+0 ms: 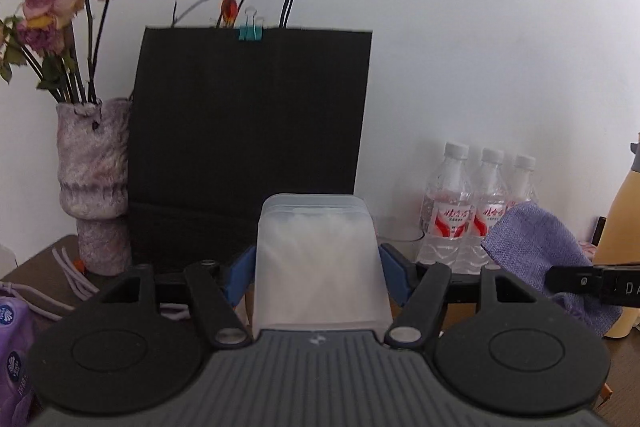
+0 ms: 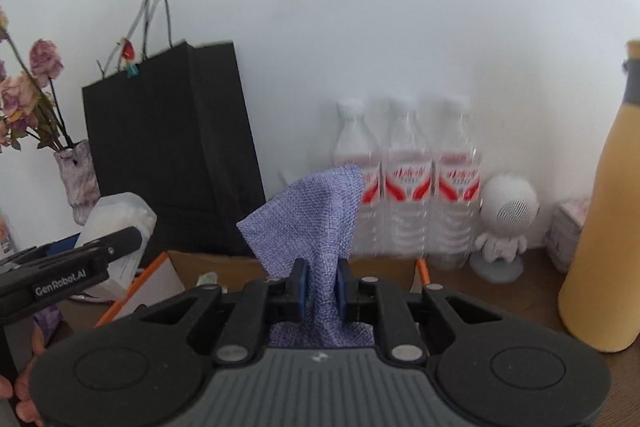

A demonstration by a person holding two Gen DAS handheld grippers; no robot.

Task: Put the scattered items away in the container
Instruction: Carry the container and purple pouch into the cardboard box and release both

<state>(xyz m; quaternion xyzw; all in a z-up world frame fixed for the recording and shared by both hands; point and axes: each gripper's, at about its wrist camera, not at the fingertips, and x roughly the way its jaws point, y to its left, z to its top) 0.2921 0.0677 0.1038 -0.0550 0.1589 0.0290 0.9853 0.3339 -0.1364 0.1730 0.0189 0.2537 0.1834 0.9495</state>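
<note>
My left gripper (image 1: pixel 318 269) is shut on a frosted white plastic box (image 1: pixel 320 259), held upright in the air in front of the black paper bag (image 1: pixel 252 147). The box also shows in the right wrist view (image 2: pixel 118 223), with the left gripper (image 2: pixel 72 267) at lower left. My right gripper (image 2: pixel 322 289) is shut on a blue-purple woven cloth (image 2: pixel 308 219) that stands up between the fingers. The cloth also shows in the left wrist view (image 1: pixel 536 251), with the right gripper (image 1: pixel 600 283) at far right. A cardboard box (image 2: pixel 216 261) with orange edges lies below both grippers.
A vase of dried roses (image 1: pixel 94 183) stands left of the bag. Three water bottles (image 2: pixel 404 183) line the wall. A white astronaut figure (image 2: pixel 504 227) and a tall yellow bottle (image 2: pixel 604 227) stand at right. A purple tissue pack (image 1: pixel 14 347) and white cord (image 1: pixel 68 279) lie at left.
</note>
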